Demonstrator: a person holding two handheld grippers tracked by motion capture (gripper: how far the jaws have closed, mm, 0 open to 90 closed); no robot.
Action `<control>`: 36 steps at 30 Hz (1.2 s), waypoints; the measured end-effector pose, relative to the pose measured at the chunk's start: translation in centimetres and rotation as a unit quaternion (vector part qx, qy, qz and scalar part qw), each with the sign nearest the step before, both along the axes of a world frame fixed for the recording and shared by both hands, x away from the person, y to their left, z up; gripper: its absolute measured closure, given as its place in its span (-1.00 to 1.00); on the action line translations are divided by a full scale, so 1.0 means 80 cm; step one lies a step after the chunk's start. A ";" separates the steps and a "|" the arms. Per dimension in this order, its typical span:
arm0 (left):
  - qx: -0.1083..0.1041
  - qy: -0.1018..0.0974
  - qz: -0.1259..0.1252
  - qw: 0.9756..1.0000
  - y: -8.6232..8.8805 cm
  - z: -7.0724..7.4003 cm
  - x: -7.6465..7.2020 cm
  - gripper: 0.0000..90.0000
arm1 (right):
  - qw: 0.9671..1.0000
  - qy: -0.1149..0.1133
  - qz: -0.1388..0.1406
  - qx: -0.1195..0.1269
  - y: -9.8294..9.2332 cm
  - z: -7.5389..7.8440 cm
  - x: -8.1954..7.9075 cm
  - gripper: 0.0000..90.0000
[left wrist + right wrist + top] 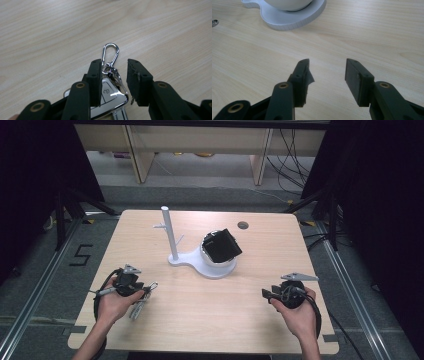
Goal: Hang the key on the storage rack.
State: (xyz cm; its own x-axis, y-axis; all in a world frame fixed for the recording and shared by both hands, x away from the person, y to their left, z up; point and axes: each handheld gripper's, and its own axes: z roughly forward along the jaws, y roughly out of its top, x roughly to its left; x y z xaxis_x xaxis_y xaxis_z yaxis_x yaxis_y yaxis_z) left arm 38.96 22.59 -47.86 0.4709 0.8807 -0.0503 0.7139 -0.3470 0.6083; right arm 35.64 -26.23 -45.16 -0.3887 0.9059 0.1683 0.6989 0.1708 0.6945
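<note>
A chrome car key fob [110,93] with a silver carabiner [110,53] lies on the wooden table [210,310]. My left gripper [113,62] points down at it with the fob between the jaws. The left pad sits against the fob and the right pad meets its chrome corner. In the high view the left gripper [142,292] is at the table's near left with the key bunch [139,305] under it. My right gripper [267,294] hovers at the near right, and in its own view the right gripper [327,62] stands open over bare wood.
A white stand [215,269] with a tall post [169,235] sits at mid-table. Its bowl holds a black boxy object [223,245]. The stand's base [287,20] lies ahead of the right gripper. A round grommet [243,225] marks the far side.
</note>
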 end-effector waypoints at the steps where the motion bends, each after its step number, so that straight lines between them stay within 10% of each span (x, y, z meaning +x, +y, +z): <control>1: -0.009 0.003 0.003 1.000 -0.001 -0.003 0.001 0.41 | 1.000 0.001 0.002 0.004 0.000 0.001 0.000 0.23; 13: 0.036 0.013 -0.017 0.999 -0.003 -0.020 0.009 0.65 | 1.000 -0.004 0.007 -0.003 -0.002 -0.001 0.001 0.23; 22: 0.022 0.027 -0.012 0.999 0.001 -0.012 0.010 0.88 | 1.000 0.003 0.003 0.003 -0.001 0.000 0.000 0.23; 36: -0.034 -0.036 0.006 0.999 0.009 0.009 0.003 0.90 | 1.000 0.003 -0.001 -0.007 -0.002 -0.001 0.000 0.22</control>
